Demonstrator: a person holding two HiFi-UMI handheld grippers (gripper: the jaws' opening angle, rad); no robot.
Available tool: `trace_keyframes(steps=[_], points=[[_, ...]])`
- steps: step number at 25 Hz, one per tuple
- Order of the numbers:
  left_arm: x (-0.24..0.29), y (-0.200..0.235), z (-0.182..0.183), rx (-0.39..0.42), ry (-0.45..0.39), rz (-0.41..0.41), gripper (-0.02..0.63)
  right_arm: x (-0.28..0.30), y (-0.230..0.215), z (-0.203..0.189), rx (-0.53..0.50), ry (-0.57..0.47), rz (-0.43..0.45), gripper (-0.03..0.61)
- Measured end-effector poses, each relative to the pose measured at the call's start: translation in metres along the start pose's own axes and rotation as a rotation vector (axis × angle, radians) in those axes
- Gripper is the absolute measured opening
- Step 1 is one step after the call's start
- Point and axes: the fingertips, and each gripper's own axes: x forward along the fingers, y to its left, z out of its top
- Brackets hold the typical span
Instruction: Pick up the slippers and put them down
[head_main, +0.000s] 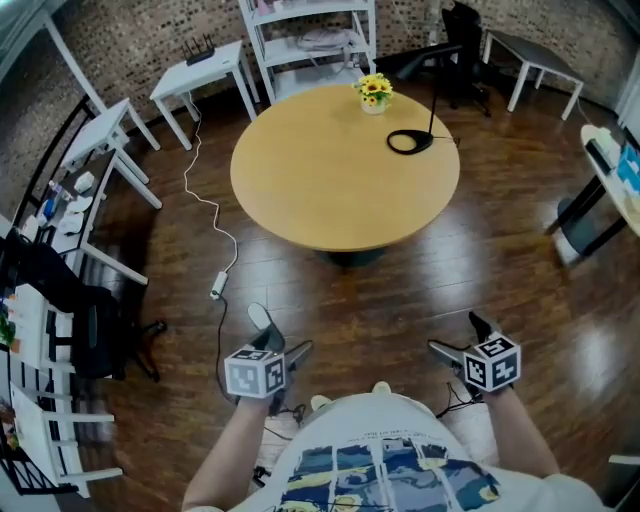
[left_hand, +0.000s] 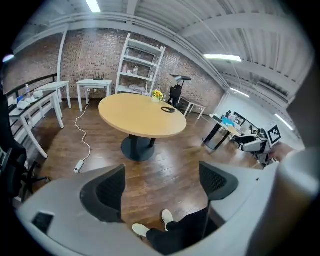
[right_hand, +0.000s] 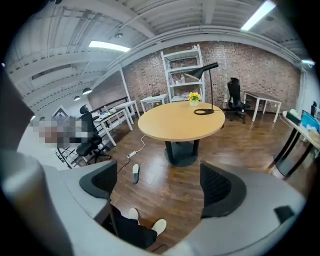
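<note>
Two grippers are in your hands, held low in front of your body above the dark wooden plank floor (head_main: 400, 290). Your left gripper (left_hand: 162, 176) has its jaws apart, with only floor and your own white shoes (left_hand: 167, 216) showing between them. Your right gripper (right_hand: 159, 176) is spread the same way and grips nothing.

One grey-and-white slipper (right_hand: 135, 173) lies flat on the floor to your front left, and neither gripper touches it. In the head view it sits just past the left gripper's marker cube. Near its far end lies a white power strip (right_hand: 131, 155), whose white cable (head_main: 205, 200) snakes away across the floor towards the small white desk (head_main: 200, 70) by the brick wall.

Further ahead stands the round light-wood table (head_main: 300, 200) on a dark pedestal. It carries a pot of yellow flowers (head_main: 375, 90) and a black desk lamp with a ring base (head_main: 410, 141). A black office chair (head_main: 100, 330) and white desks (head_main: 100, 140) crowd your left side, and a white shelf unit (head_main: 310, 45) stands behind the table.
</note>
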Motion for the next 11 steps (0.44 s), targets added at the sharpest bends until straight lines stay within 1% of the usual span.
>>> trace_keyframes(steps=[3,6,11], points=[[0.017,-0.017,0.004,0.000,0.012,0.029,0.460,-0.007,-0.028,-0.008,-0.024,0.007,0.007,0.529],[0.027,-0.035,0.015,-0.007,0.007,0.050,0.460,-0.016,-0.051,-0.008,-0.024,0.004,0.020,0.528],[0.039,-0.074,0.023,0.018,-0.009,0.076,0.460,-0.038,-0.093,-0.024,-0.019,-0.011,0.011,0.529]])
